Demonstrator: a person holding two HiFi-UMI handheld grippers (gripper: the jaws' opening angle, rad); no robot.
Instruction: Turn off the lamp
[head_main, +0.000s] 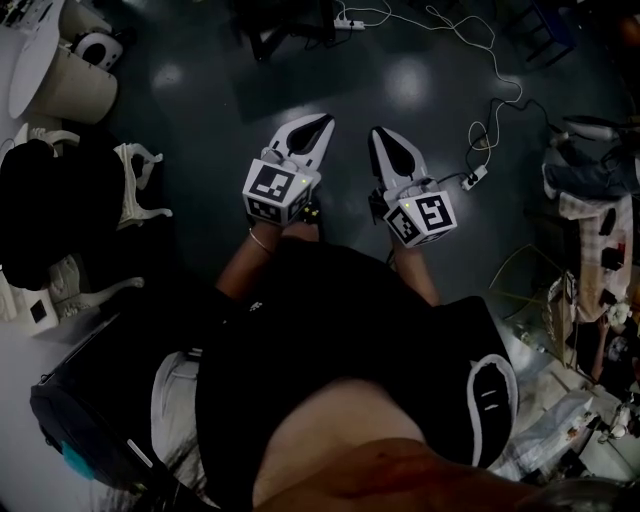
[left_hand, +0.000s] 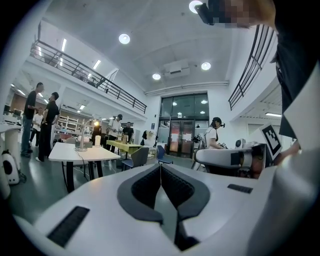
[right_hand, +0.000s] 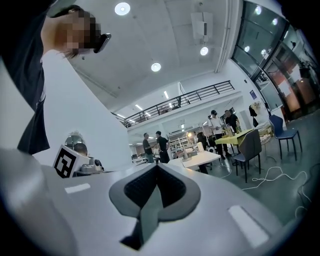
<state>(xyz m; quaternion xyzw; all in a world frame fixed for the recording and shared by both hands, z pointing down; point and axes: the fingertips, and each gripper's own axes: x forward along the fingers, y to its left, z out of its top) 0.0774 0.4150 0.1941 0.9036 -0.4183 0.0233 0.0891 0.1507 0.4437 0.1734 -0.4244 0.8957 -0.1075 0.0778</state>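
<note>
A small desk lamp (left_hand: 83, 136) with its head glowing stands on a white table (left_hand: 70, 154) far ahead at the left in the left gripper view. The lamp (right_hand: 186, 147) also shows on that table (right_hand: 202, 159) in the right gripper view, well beyond the jaws. My left gripper (head_main: 312, 132) and right gripper (head_main: 385, 142) are held side by side in front of the person's body, over dark floor. The left gripper (left_hand: 160, 167) is shut with nothing in it. The right gripper (right_hand: 156, 167) is likewise shut and holds nothing.
Several people stand around the tables in the hall. A yellow-green table (left_hand: 125, 146) and blue-grey chairs (left_hand: 136, 157) lie beyond the white table. A power strip (head_main: 475, 178) with white cables lies on the floor ahead right. A white chair (head_main: 135, 185) stands left, clutter (head_main: 590, 250) right.
</note>
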